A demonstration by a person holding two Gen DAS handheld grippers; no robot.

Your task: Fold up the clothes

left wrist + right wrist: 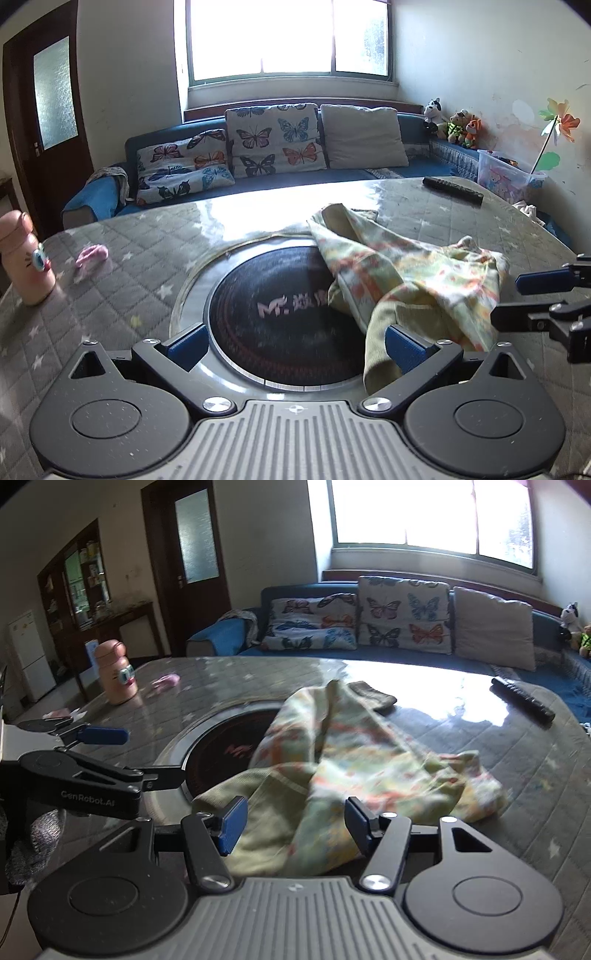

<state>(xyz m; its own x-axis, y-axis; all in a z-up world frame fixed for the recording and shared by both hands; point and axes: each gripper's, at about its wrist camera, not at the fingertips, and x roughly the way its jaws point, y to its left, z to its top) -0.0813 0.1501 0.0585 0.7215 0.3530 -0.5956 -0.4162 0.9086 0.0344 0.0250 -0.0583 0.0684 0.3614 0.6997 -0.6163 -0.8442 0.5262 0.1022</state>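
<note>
A crumpled yellow-green garment with orange print point(406, 273) lies on the round table, partly over the black hotplate point(273, 310). My left gripper point(295, 347) is open above the hotplate, and a hanging edge of the garment touches its right finger. My right gripper point(295, 825) is open with the near part of the garment point(362, 753) lying between its fingers. The right gripper also shows at the right edge of the left wrist view point(532, 299). The left gripper shows at the left of the right wrist view point(122, 755).
A pink bottle point(26, 262) and a small pink cloth point(92, 254) sit on the left of the table point(110, 280). A black remote point(452, 190) lies at the far right. A blue sofa with cushions point(258, 147) stands behind the table, a door point(48, 110) at left.
</note>
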